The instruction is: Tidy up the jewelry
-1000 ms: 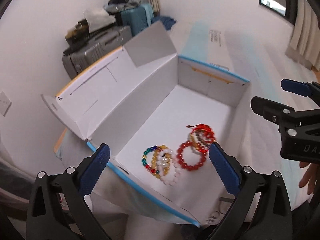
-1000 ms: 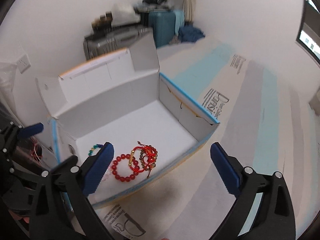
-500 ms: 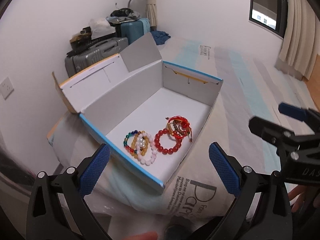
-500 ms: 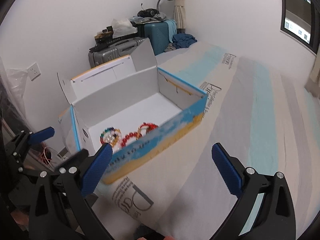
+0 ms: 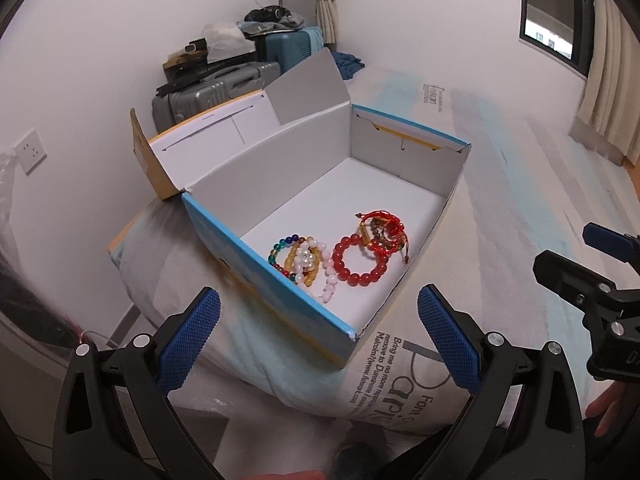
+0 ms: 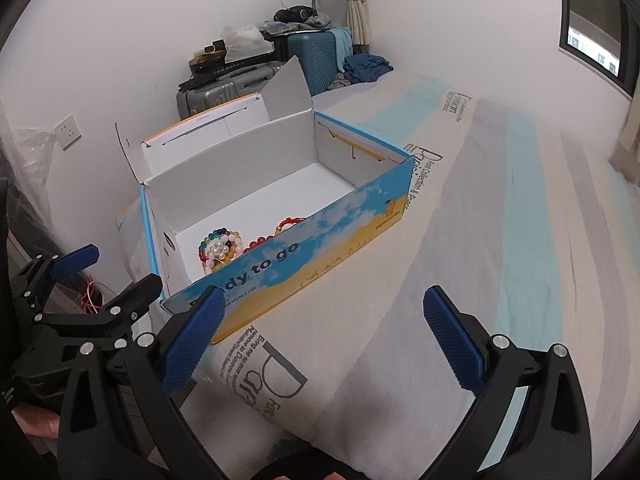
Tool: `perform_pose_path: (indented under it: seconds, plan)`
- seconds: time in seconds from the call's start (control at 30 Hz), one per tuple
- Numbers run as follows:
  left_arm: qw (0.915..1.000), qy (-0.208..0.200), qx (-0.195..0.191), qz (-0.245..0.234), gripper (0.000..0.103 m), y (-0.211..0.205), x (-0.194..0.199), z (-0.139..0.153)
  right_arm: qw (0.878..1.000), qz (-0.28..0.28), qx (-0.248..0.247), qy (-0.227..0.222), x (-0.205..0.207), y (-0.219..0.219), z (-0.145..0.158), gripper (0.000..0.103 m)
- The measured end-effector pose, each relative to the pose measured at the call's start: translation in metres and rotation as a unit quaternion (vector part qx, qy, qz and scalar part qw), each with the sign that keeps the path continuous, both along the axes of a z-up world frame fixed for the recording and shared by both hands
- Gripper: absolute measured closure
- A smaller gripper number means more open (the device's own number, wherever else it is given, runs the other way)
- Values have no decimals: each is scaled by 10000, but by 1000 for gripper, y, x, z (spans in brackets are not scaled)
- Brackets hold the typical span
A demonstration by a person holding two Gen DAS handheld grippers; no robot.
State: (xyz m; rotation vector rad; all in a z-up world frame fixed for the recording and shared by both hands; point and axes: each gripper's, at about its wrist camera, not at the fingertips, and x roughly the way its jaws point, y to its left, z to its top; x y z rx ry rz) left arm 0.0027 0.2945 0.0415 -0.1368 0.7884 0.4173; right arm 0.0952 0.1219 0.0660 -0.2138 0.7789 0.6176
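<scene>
The bracelets all lie inside the open cardboard box (image 5: 416, 160), at its near end: a red bead bracelet (image 5: 361, 261) in the middle, a red cord bracelet (image 5: 384, 232) tangled with darker beads just beyond it on the right, and on the left a pile of multicoloured beads (image 5: 286, 254), amber beads and a white bead bracelet (image 5: 316, 264) overlapping one another. None is in any tongs.

What has changed in the last second is the distance. A second ago both grippers hung close over the box, with the left pair's pads framing the bracelets; now both have drawn back and up, so the whole box and the printed bedcover (image 6: 500, 240) show around it. The jewelry itself has not shifted.

The left gripper (image 5: 316, 340) is spread wide and holds nothing, its blue pads (image 5: 188, 340) hanging short of the box's near wall. The right gripper (image 6: 320, 336) is likewise wide open and empty, out over the bedcover to the right of the box.

With every piece in the box and both tools retreating, the placing looks done; perhaps only the raised lid (image 5: 224, 128) is left to close.
</scene>
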Motion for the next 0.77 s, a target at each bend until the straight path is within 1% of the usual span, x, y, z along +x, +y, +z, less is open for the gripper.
perform_pose_path:
  seconds: [0.1,0.33,0.43,0.53,0.63,0.77]
  plan:
    - [10000,21,66,8,6,-1,1,0,10000,10,-7,11,0,0,-1,8]
    - [10000,23,49,74,6,0,1,-2,10000,2,-14,28,-1,-1,-4,8]
    - [10000,-4,-81,57,6,4,1,-3,10000,6,-25,28,-1,-1,-5,8]
    - [9999,5,-83,78,6,6,1,-3,10000,6,-34,26,-1,-1,-5,8]
    - [9997,-5,-247,33,6,9,1,-3,10000,-3,-30,30,-1,-1,-6,7]
    - [9997,35,-235,24,6,8,3,-5,10000,-10,-31,37,-1,0,-8,8]
